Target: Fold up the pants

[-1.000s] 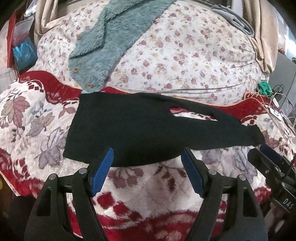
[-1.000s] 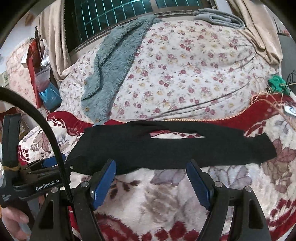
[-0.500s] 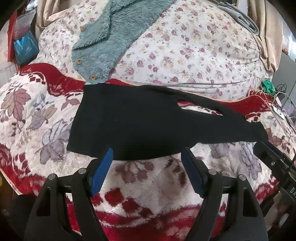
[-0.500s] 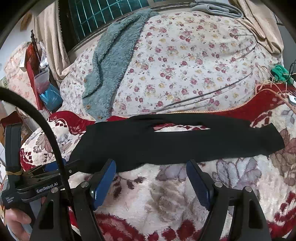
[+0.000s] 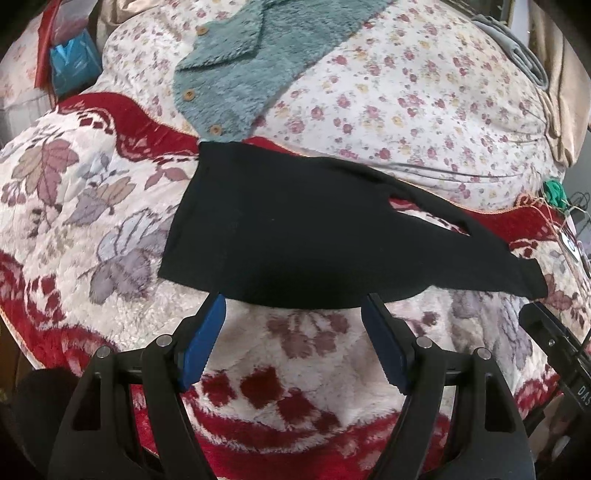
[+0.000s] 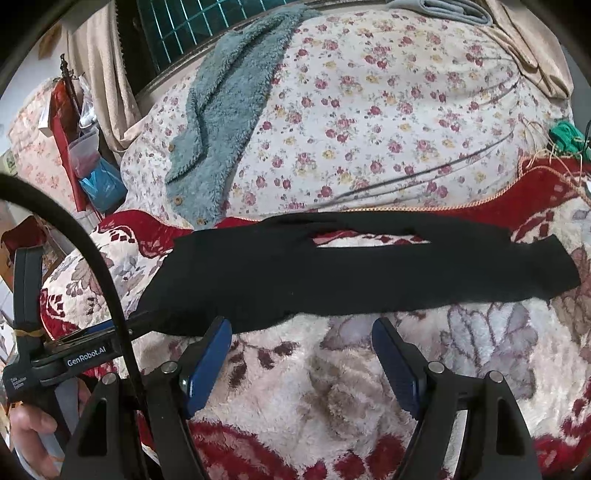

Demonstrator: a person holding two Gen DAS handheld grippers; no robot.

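Note:
Black pants (image 5: 295, 236) lie flat on the red and white plush blanket (image 5: 306, 354), waist to the left, legs running right with a narrow gap between them. They also show in the right wrist view (image 6: 351, 277). My left gripper (image 5: 293, 314) is open and empty, its blue pads just short of the near edge of the waist part. My right gripper (image 6: 301, 339) is open and empty, just short of the near edge of the near leg. The left gripper body (image 6: 74, 354) shows at the left of the right wrist view.
A teal fleece jacket (image 5: 251, 66) lies on the floral quilt (image 5: 406, 103) behind the pants. Folded grey cloth (image 6: 443, 5) sits at the far back. A green object with cords (image 5: 554, 192) lies at the right edge. Red and blue bags (image 6: 88, 162) hang at the left.
Both grippers have edged forward and a little left toward the pants' near edge. The pants have not moved. Both stay open.

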